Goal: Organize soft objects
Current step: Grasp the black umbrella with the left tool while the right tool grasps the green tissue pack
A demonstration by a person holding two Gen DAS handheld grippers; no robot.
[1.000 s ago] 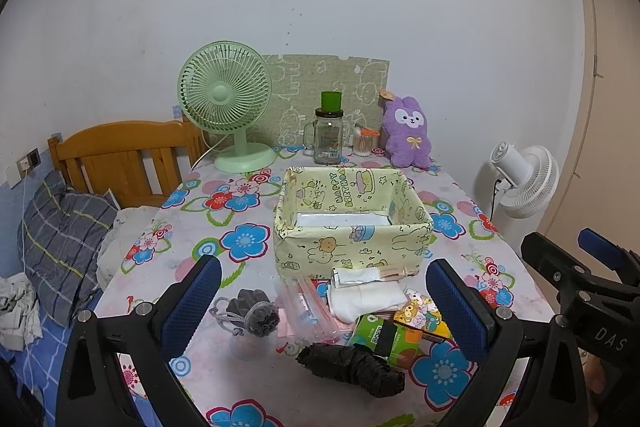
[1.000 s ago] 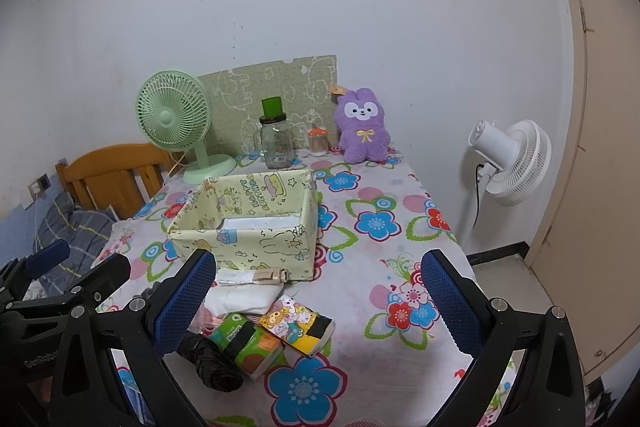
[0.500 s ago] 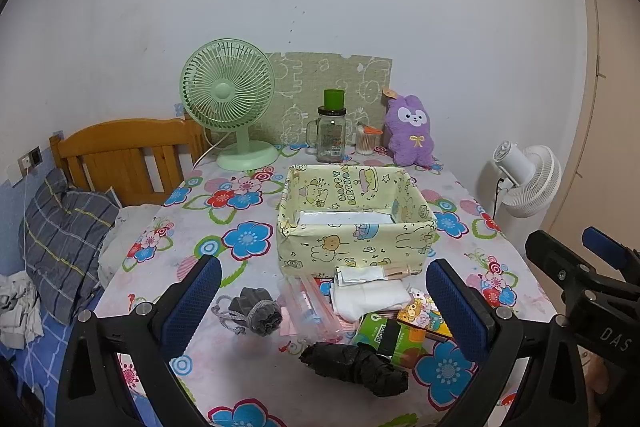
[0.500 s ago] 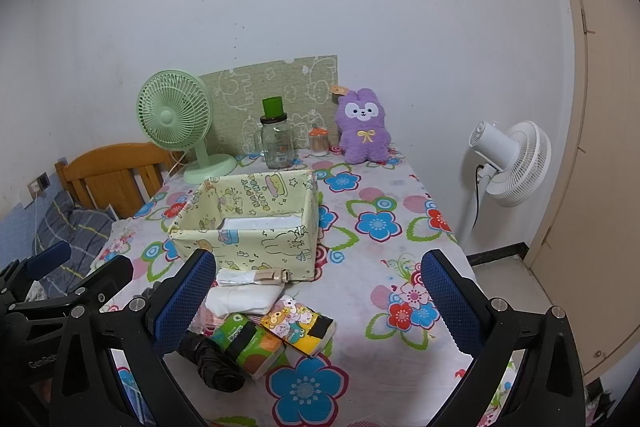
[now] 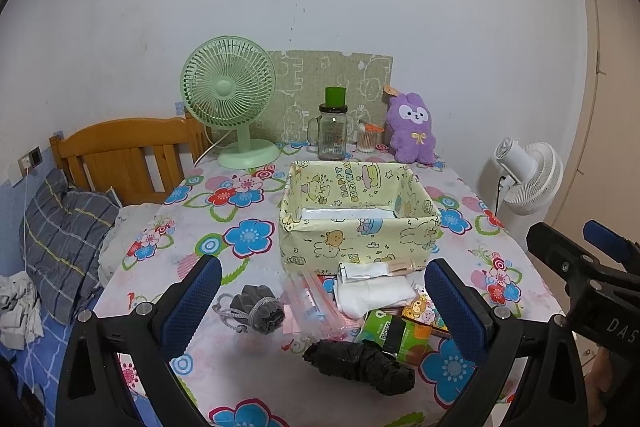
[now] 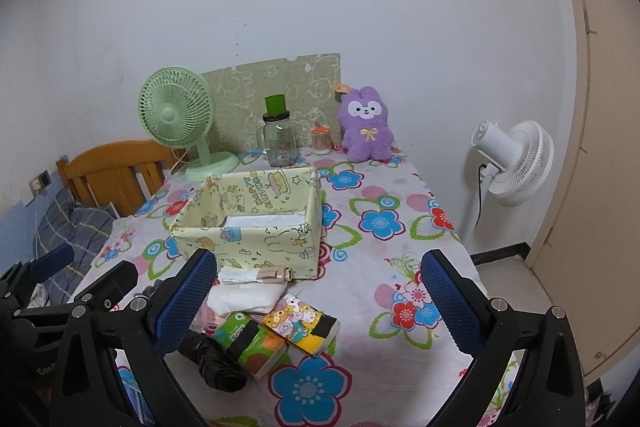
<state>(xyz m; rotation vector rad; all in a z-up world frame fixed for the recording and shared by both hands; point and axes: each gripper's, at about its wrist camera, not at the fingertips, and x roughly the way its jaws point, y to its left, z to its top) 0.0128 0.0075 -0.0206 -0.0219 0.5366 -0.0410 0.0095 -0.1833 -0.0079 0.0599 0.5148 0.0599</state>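
Both grippers hung above the near edge of the table, fingers spread wide, nothing between them — left gripper over the pile, right gripper a bit to the right of it.

The soft stuff lay in a loose heap just in front of the yellow fabric box: grey drawstring pouch at the left, folded white cloth in the middle, black rolled bundle nearest, green tissue pack and cartoon tissue pack at the right.

All looked light and squashy, so prob. easy to lift but apt to sag or unfold. Best bet: pinch the cloth across its thick folded middle, the pouch at its gathered neck, the packs across the short side — plastic wrap may slip.

Hard to tell: what the clear pink-striped packet held, and whether the black bundle was cloth or a folded umbrella. The box floor showed only a white strip; the rest was hidden by its near wall. Things under the cloth were mostly covered.
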